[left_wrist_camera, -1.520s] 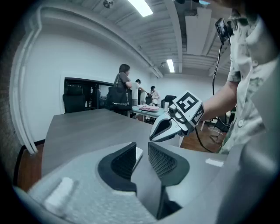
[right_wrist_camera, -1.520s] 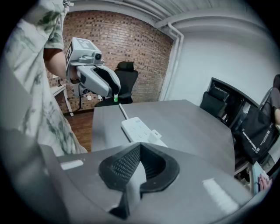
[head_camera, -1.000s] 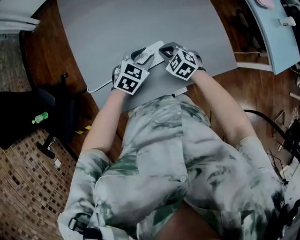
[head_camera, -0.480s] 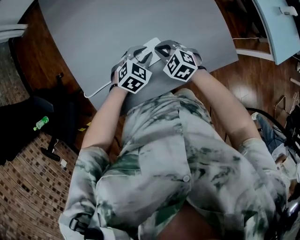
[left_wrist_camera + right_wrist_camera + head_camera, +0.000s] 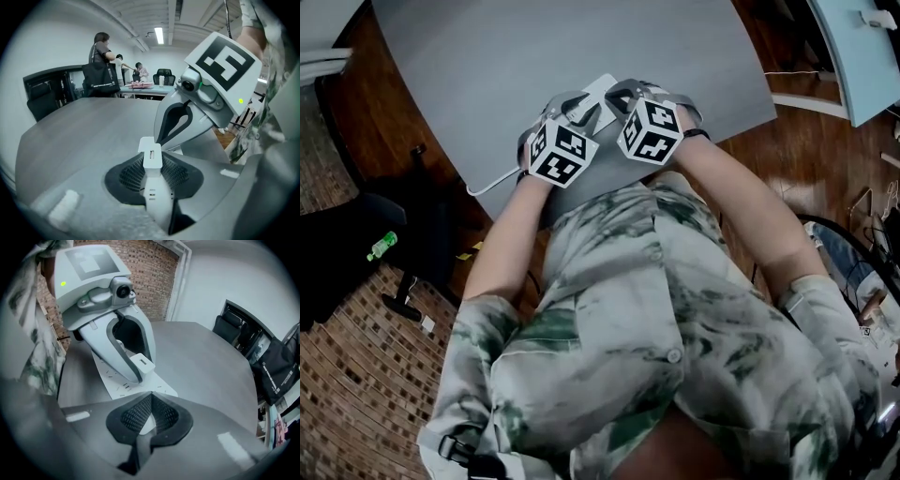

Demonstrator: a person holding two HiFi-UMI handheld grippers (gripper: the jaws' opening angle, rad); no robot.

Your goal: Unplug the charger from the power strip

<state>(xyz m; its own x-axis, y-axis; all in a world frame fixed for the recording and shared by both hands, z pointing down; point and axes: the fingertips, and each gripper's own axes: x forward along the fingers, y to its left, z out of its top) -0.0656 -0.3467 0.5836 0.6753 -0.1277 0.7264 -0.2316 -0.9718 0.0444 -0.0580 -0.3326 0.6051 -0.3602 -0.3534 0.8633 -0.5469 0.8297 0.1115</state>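
A white power strip (image 5: 602, 94) lies near the front edge of the grey table (image 5: 534, 56), and both grippers meet over it. The left gripper (image 5: 581, 111) is shut on the white charger (image 5: 152, 157), a small block with a USB slot that stands upright between its pads (image 5: 127, 174). In the right gripper view the charger (image 5: 143, 363) sits on the power strip (image 5: 115, 376) inside the left gripper's jaws. The right gripper (image 5: 150, 394) is shut, with its tips down at the strip's near end. I cannot tell whether the plug is still seated.
The strip's white cable (image 5: 492, 181) runs off the table's left edge. A green bottle (image 5: 382, 246) and a dark chair (image 5: 356, 244) are on the floor at left. Another pale table (image 5: 862, 56) stands at top right. People (image 5: 101, 61) stand at the room's far end.
Both grippers stay together over the power strip. The right gripper has edged slightly left toward the left one, and the head camera has shifted a little.
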